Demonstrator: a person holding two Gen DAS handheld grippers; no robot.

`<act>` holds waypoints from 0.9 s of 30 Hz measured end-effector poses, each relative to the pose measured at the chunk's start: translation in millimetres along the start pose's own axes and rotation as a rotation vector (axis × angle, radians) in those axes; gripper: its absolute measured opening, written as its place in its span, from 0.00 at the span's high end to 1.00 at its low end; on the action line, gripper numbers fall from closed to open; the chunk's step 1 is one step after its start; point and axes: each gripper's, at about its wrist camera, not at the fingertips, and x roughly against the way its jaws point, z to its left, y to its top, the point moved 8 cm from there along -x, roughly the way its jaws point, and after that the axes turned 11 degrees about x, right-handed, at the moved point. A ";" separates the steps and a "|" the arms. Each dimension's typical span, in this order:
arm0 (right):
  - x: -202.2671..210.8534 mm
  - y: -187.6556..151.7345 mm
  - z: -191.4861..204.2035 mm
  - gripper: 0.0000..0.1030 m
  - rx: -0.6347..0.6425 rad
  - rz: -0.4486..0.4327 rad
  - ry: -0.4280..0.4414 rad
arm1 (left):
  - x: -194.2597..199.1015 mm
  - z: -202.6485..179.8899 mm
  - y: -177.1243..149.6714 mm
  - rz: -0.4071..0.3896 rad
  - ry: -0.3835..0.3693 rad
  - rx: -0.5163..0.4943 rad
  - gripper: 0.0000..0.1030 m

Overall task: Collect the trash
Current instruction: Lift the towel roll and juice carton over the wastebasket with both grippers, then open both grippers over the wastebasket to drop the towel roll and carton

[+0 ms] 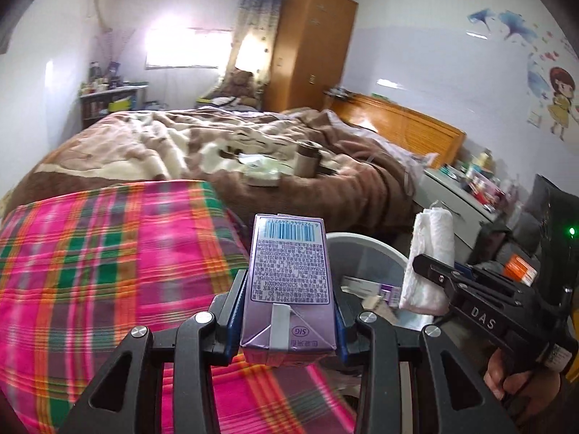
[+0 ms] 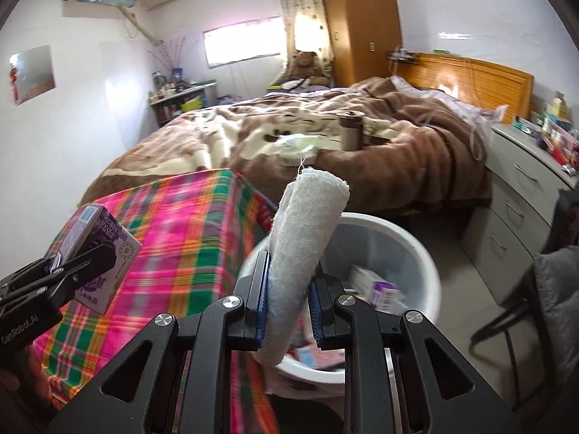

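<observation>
Left tool clamped purple carton; right tool clamped rolled cloth. Risk: releasing short of white bin, dropping trash on the floor.

Bedroom with white walls. A bed under a brown blanket, wooden headboard, tall wardrobe, bright window, grey drawers, tiled floor.

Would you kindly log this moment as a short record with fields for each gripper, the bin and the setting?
left gripper: shut on purple drink carton
right gripper: shut on rolled white cloth
trash bin: white, on floor beside plaid blanket, already holds cartons
setting: bedroom, bed with brown blanket
</observation>
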 end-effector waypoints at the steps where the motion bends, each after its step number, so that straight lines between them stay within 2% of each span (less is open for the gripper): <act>1: -0.2 -1.7 -6.2 0.81 -0.003 0.004 -0.005 | -4.5 -5.0 -2.0 0.009 -0.007 -0.003 0.61; 4: -4.1 -7.0 -20.1 0.81 -0.010 0.025 -0.019 | -17.8 -21.8 -6.2 0.029 -0.036 -0.014 0.61; 15: -20.1 -26.5 -56.6 0.81 -0.051 0.088 -0.040 | -58.5 -61.6 -17.4 0.079 -0.047 -0.085 0.61; 18: -24.2 -30.7 -62.1 0.81 -0.061 0.098 -0.039 | -72.7 -59.1 -22.8 0.108 -0.032 -0.074 0.61; 21: -29.8 -36.3 -66.9 0.81 -0.070 0.104 -0.033 | -80.1 -53.9 -28.5 0.139 -0.073 -0.023 0.61; 24: -38.6 -43.8 -71.5 0.81 -0.097 0.122 -0.020 | -86.0 -49.5 -35.6 0.149 -0.026 -0.050 0.61; 27: -47.8 -47.0 -68.8 0.81 -0.090 0.133 0.014 | -88.7 -48.1 -42.0 0.166 -0.032 -0.044 0.61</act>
